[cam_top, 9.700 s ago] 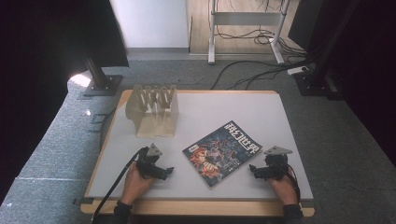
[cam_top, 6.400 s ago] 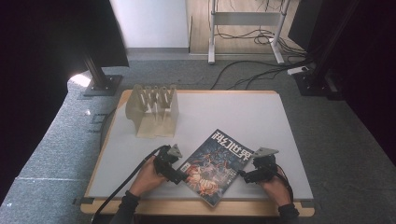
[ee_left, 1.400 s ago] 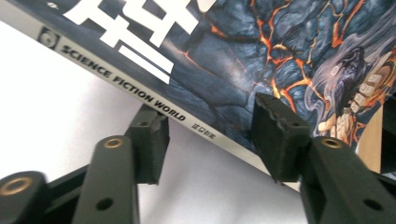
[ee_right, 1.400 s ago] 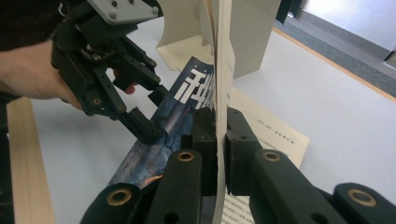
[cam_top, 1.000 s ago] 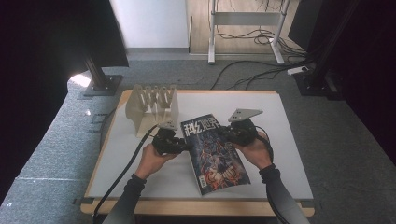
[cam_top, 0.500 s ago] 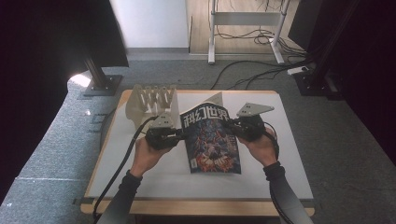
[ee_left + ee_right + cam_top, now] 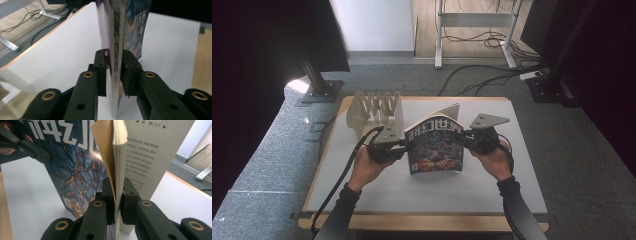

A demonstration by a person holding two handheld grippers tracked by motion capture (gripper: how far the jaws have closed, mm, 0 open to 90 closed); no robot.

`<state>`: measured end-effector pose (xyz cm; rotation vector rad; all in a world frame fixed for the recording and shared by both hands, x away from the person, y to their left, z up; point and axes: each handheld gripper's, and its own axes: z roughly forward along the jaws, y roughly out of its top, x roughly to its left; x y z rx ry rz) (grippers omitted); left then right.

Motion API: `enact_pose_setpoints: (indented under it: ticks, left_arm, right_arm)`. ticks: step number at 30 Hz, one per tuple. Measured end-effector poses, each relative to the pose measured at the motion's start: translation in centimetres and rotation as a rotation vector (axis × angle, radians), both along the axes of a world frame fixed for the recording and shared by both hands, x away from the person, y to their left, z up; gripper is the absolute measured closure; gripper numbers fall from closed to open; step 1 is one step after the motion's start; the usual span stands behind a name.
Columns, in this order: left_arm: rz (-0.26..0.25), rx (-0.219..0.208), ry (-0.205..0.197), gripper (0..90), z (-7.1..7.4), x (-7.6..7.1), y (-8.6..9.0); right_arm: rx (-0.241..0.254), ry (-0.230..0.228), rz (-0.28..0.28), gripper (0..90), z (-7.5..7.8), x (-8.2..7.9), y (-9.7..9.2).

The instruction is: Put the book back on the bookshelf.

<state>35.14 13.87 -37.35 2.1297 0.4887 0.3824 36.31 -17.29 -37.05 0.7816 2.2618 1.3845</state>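
High view: both tongs pinch the upright magazine with a dark illustrated cover [image 7: 435, 148] above the white worktop [image 7: 422, 192], left tongs [image 7: 400, 145] on its spine edge, right tongs [image 7: 465, 139] on its pages.

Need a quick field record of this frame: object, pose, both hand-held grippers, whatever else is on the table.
object: magazine
pose: stood upright, lower edge at the table, cover toward the person
left hand-held gripper: shut on the magazine's left edge
right hand-held gripper: shut on a sheaf of pages at the right edge
also on table: slotted rack, beyond the left hand, nothing in it
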Motion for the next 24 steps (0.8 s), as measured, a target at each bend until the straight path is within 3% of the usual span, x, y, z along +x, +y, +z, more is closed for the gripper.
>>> enact_pose_setpoints:
  ticks: [8, 12, 17, 24]
  left_arm:
    - [0.009, -0.002, 0.012, 69.0, 0.5, 1.5, -2.4]
    - [0.022, -0.023, 0.022, 80.0, 0.3, 1.9, -2.4]
    - [0.038, -0.016, -0.011, 82.3, 0.4, 1.7, -2.4]
    - [0.035, -0.032, 0.019, 82.6, 0.8, 1.7, -1.9]
  right_arm:
    - [0.002, -0.002, 0.007, 80.5, -0.1, -0.1, -0.2]
    - [0.01, 0.0, 0.007, 78.4, -0.2, -0.1, -0.5]
    - [0.015, 0.003, -0.027, 66.0, -0.4, 0.1, -1.3]
    - [-0.021, 0.019, -0.107, 48.7, -2.1, 0.1, -2.6]
